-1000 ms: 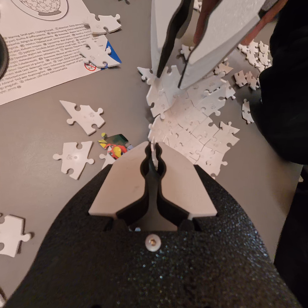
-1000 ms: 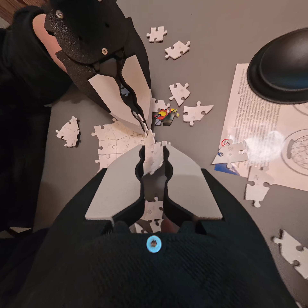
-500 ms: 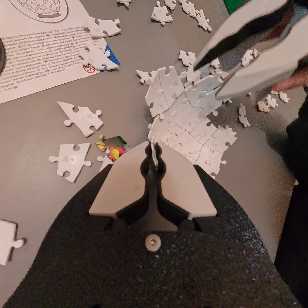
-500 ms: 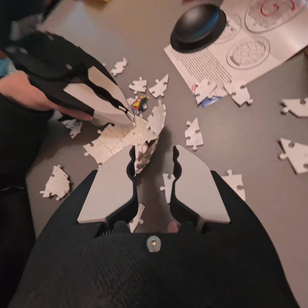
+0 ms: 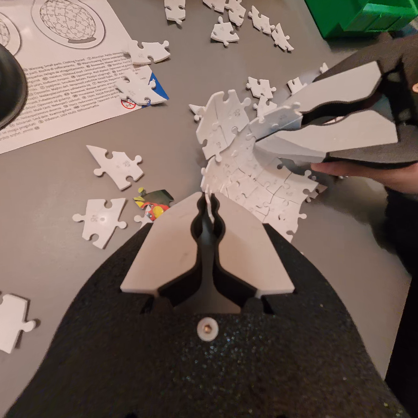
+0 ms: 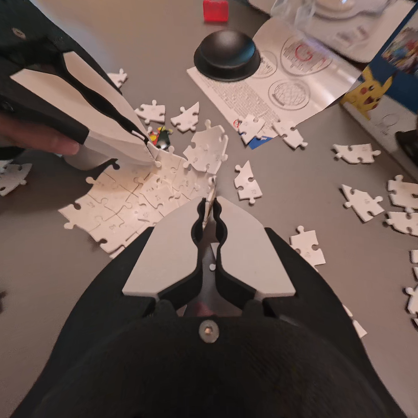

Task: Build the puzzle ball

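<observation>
A curved section of joined white puzzle pieces (image 5: 260, 187) stands up from the grey table (image 5: 169, 135). My left gripper (image 5: 208, 199) is shut on its near edge. In the right wrist view the section (image 6: 126, 199) spreads to the left, and the left gripper (image 6: 147, 144) pinches its far rim. My right gripper (image 6: 209, 202) is closed on the section's right edge, with a thin white piece edge between its tips. In the left wrist view the right gripper (image 5: 278, 129) comes in from the right with a piece of the rim between its fingers.
Loose white pieces (image 6: 248, 183) lie all around, and one coloured piece (image 5: 153, 201) is face up. A printed instruction sheet (image 6: 260, 101) carries a black dome base (image 6: 226, 56). A puzzle box (image 6: 389, 74) stands at the right and a green box (image 5: 362, 15) at the far edge. Left tips to right tips: about 7 cm.
My right gripper let go of the section, opened and swung out, then came back lower and shut on another part of its rim. My left gripper stayed shut on the section.
</observation>
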